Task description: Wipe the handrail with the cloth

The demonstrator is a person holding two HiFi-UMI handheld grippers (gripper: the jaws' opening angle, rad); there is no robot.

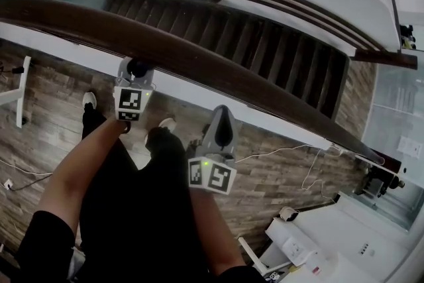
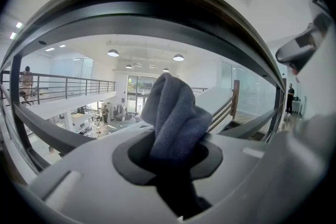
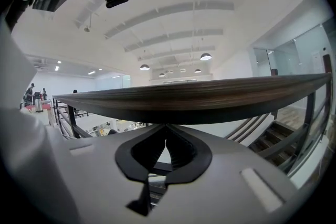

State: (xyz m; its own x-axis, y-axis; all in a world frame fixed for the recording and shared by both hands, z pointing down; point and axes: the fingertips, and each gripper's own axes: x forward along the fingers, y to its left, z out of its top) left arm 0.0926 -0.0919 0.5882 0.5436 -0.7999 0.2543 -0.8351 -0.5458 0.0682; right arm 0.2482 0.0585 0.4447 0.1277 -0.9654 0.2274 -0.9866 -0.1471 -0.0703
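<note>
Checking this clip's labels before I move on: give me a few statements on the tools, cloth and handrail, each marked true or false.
1. The left tool is shut on the cloth. True.
2. The right tool holds a second cloth. False: its jaws are together with nothing between them.
3. The handrail is pale metal. False: it is dark wood.
4. A staircase lies beyond the handrail. True.
</note>
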